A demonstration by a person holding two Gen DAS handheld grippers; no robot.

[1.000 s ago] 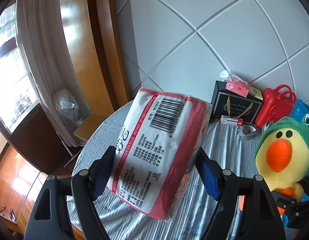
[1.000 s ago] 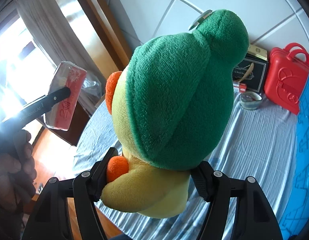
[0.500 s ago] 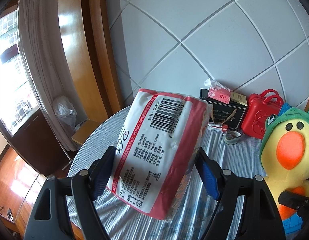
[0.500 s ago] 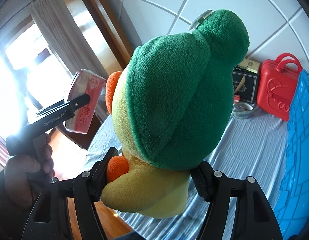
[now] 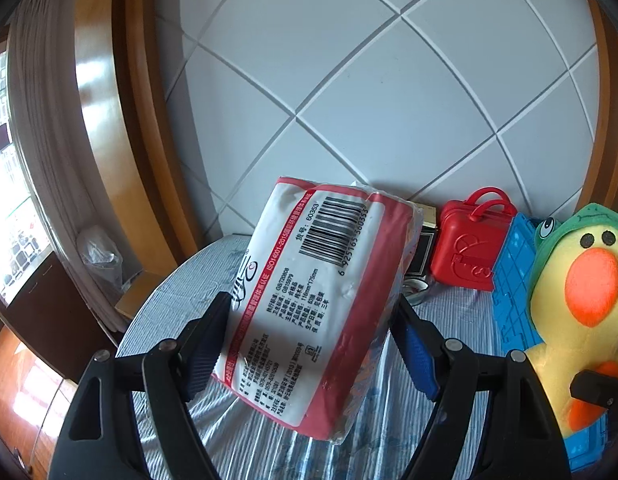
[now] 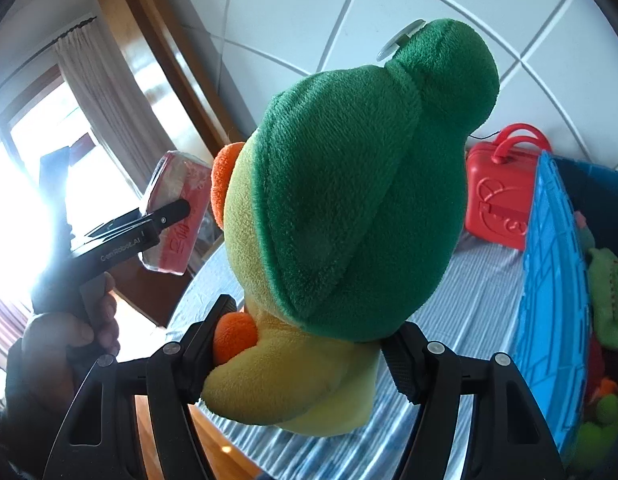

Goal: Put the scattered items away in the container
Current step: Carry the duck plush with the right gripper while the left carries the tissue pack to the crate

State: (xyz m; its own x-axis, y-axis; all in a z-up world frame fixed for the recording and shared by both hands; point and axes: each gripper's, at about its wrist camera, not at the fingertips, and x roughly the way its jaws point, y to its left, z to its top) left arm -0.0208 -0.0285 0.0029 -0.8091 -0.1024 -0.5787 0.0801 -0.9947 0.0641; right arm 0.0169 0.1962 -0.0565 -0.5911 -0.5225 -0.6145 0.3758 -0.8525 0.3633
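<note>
My left gripper (image 5: 311,344) is shut on a red and white tissue pack (image 5: 317,304) with a barcode, held in the air above the striped table (image 5: 181,280). My right gripper (image 6: 305,352) is shut on a yellow duck plush with a green frog hood (image 6: 349,208), also lifted off the table. The duck plush (image 5: 581,304) shows at the right of the left wrist view, in front of the blue crate (image 5: 513,288). In the right wrist view the blue crate (image 6: 549,304) stands at the right with green and orange plush toys (image 6: 607,300) inside, and the tissue pack (image 6: 177,212) hangs at the left.
A red toy suitcase (image 5: 473,248) stands by the tiled wall beside the crate. A dark box (image 5: 423,248) and a small round object sit half hidden behind the tissue pack. A person's hand (image 6: 65,332) grips the left tool. Curtain, window and wooden frame lie left.
Both grippers have risen and shifted toward the blue crate with their loads still held. The crate and red suitcase now sit closer in both views.
</note>
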